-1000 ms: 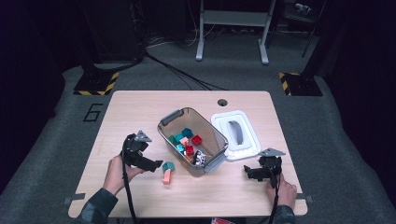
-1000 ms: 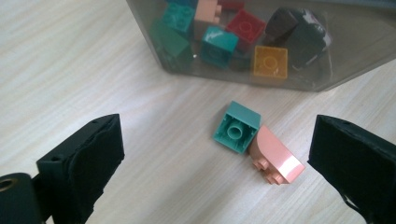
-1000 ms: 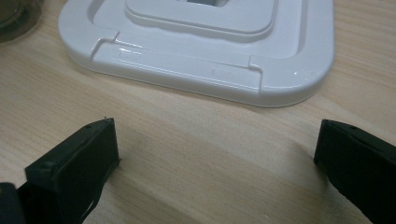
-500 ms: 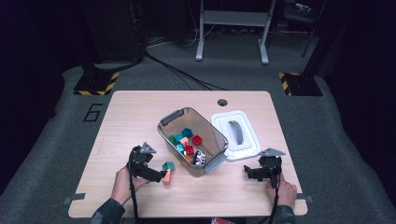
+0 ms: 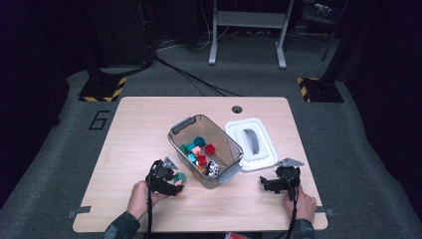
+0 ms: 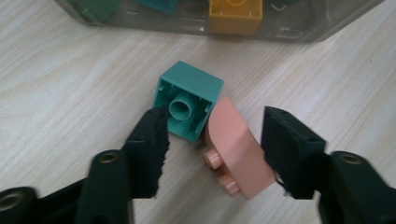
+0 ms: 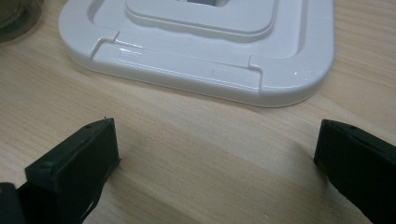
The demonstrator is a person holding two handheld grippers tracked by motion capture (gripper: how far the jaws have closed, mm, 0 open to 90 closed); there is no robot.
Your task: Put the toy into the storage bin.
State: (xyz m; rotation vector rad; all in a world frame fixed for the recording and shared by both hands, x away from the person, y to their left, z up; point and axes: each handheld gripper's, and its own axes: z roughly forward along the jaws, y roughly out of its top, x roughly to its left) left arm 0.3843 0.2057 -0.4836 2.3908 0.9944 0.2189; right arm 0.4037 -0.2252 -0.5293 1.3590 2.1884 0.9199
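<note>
The left gripper [image 6: 212, 140] sits low over the table [image 5: 129, 129], its jaws having just been closing around two joined bricks: a teal brick [image 6: 189, 105] lying on its side with its hollow underside showing, and a pink rounded brick [image 6: 238, 154] stuck to it. One pad touches the teal brick's edge and the other stands right at the pink brick's end, so the jaws appear clamped on the pair. In the high view the left gripper [image 5: 171, 181] lies near the table's front edge just left of the bin [image 5: 185, 123], held by the left hand [image 5: 142, 196], whose forearm comes up from the bottom. The right gripper [image 5: 271, 184] hovers near the front right of the table, held by the right hand [image 5: 303, 205], pointing leftward along the front edge.

The left gripper view shows the bricks' studs and inner tube, which the high view reduces to a small teal speck [image 5: 180, 177]. The right gripper view shows its jaws [image 7: 215, 154] spread wide with bare wood between them, and the white lid [image 7: 196, 56] lying flat just ahead.

The clear bin stands mid-table with grey handles, holding a loose heap of teal, red, pink and green bricks [image 5: 201, 152]. The lid [image 5: 251, 144] lies beside it, touching its right side.
</note>
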